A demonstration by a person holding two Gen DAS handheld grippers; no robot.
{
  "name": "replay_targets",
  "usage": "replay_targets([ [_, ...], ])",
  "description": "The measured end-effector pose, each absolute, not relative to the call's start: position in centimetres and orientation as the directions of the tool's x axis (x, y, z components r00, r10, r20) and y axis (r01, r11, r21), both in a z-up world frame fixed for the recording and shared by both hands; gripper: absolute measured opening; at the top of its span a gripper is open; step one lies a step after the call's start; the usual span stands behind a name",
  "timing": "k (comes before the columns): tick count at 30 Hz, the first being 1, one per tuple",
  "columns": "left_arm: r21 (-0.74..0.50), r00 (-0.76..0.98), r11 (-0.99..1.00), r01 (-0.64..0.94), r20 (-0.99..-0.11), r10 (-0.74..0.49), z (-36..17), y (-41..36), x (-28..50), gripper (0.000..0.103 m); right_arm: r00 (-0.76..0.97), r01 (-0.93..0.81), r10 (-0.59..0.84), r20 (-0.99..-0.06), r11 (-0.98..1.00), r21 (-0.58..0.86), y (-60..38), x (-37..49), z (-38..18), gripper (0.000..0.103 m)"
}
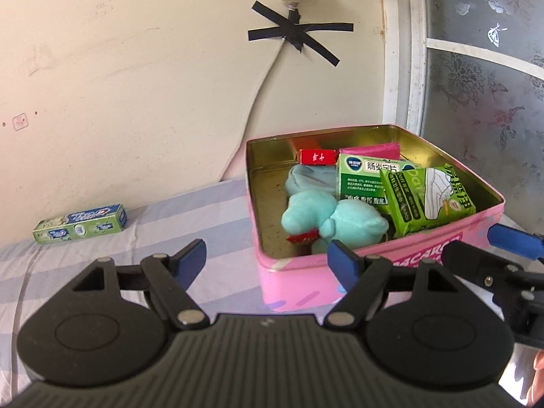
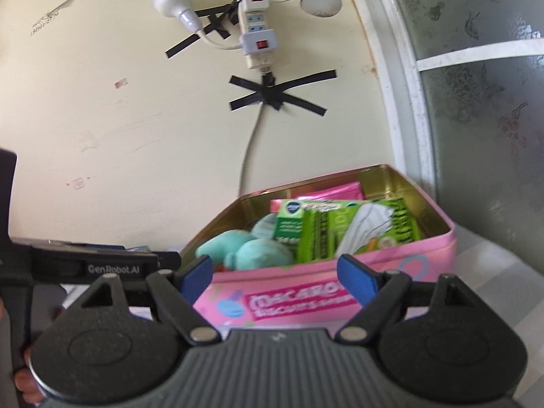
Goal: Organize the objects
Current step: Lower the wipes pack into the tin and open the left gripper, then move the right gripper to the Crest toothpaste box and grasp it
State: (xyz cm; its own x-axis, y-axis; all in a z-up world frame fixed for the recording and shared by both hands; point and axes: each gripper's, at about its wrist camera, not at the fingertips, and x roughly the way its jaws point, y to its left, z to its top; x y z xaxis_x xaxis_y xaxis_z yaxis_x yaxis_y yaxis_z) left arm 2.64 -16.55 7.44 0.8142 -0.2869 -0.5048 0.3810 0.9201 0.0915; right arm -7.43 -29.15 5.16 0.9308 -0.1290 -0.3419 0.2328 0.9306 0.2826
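Both my grippers – left gripper [image 1: 267,260], right gripper [image 2: 277,277] – hang spread and empty before the pink tin [image 1: 374,272]; the toothpaste box [image 1: 80,222] lies well left of it – reaching across risks clipping the tin's rim

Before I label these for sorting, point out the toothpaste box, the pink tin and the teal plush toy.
Green-and-blue toothpaste box [image 1: 80,223], left wrist view, front face.
Pink metal tin [image 1: 421,250], left wrist view, near outer wall.
Teal plush toy [image 1: 343,219], left wrist view, body.

Open striped bedsheet [image 1: 102,258] left of the crowded pink tin [image 1: 374,272].
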Motion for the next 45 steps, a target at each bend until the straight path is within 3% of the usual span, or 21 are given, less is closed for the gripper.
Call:
replay_targets([
  [18, 0.061, 0.834, 0.958, 0.279, -0.509, -0.210, 6.1, -6.3, 3.2, 0.080, 0.929, 0.127, -0.038, -0.369, 0.967, 0.221, -21.4, -4.5, 7.2, 0.083],
  [35, 0.077, 0.835, 0.994, 0.075, -0.550, -0.020, 2.9, 4.0, 6.8, 0.080, 0.900, -0.032, 0.080, -0.429, 0.993, 0.117, -13.3, 1.0, 7.3, 0.083],
  [45, -0.009, 0.823, 1.000, 0.000, -0.568, -0.005, 2.1, 7.9, 8.7, 0.080, 0.868, -0.086, 0.114, -0.484, 0.993, 0.080, -10.3, 4.5, 6.7, 0.083],
])
